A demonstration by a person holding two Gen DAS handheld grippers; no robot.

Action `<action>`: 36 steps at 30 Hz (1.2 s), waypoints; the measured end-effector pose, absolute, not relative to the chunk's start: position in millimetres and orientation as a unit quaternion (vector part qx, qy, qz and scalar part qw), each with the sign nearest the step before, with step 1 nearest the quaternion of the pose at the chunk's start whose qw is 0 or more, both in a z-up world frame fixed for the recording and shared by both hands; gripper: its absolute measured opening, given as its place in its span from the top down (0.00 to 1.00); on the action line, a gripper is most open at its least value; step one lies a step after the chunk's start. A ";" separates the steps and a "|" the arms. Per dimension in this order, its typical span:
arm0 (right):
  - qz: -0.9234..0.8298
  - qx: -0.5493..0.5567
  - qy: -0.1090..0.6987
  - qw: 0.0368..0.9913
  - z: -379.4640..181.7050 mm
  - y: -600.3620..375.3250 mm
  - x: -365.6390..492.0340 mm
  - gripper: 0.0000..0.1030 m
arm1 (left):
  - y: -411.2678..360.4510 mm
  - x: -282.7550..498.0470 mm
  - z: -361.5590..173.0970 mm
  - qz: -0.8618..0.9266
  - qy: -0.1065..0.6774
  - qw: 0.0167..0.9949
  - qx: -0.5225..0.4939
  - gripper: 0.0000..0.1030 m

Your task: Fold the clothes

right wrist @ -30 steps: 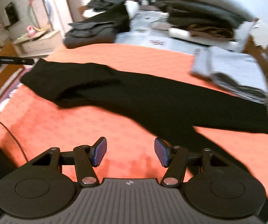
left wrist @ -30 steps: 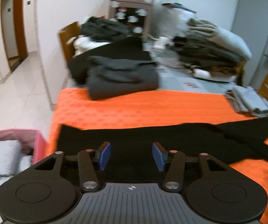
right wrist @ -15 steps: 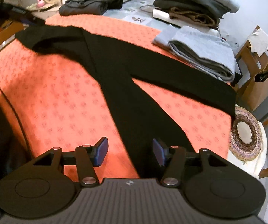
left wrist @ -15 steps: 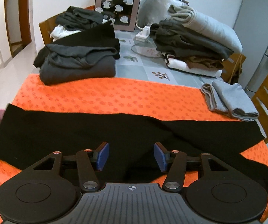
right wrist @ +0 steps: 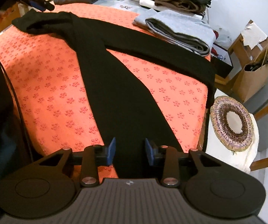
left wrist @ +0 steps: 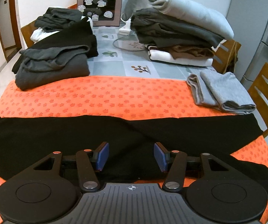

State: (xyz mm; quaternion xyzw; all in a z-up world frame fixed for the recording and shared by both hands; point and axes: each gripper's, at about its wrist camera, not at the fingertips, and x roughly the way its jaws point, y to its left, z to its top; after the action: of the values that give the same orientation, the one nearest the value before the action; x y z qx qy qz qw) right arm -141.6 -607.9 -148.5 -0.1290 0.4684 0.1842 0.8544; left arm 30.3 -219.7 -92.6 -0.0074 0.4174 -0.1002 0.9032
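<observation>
Right wrist view: my right gripper [right wrist: 129,150] fingers are closing over a leg of the black trousers [right wrist: 115,85], spread along the counter's [right wrist: 50,85] near edge; left gripper [left wrist: 131,155] gapes, empty

Even indoor light; sharp; fisheye-bent edges

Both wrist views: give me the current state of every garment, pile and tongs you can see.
Black trousers: spread flat on the orange mat, legs splayed apart.
Grey garment: folded, at the mat's far corner.
Dark grey pile: loosely folded, straddling the mat's far edge.
Tall stack: folded clothes, piled.
Left tongs: open, over the trousers.
Right tongs: closing, one trouser leg beneath, pads not pressing it.
</observation>
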 end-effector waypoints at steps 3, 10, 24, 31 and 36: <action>0.194 -0.119 0.467 0.855 -149.1 -611.0 -141.4 0.76 | -223.1 31.5 -92.5 -0.099 0.418 0.903 -0.006 0.45; 0.199 -0.112 0.461 0.857 -140.5 -618.1 -133.6 0.99 | -226.8 32.4 -92.9 -0.085 0.419 0.904 -0.006 0.45; 0.192 -0.160 0.410 0.877 -97.3 -652.3 -81.1 0.99 | -225.9 13.1 -95.1 -0.018 0.415 0.909 -0.030 0.45; 0.236 -0.160 0.397 0.872 -82.6 -674.3 -51.0 0.99 | -228.6 -4.4 -95.5 0.014 0.419 0.907 -0.042 0.45; 0.274 -0.157 0.401 0.860 -88.8 -662.7 -64.1 0.96 | -234.2 -8.9 -96.7 0.012 0.425 0.904 -0.039 0.45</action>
State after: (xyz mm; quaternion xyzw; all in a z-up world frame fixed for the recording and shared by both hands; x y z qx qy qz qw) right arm -64.1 -662.7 -88.8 -0.1568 0.4010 0.2735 0.8601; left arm -8.9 -234.2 -96.7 -0.0392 0.4247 0.0121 0.9044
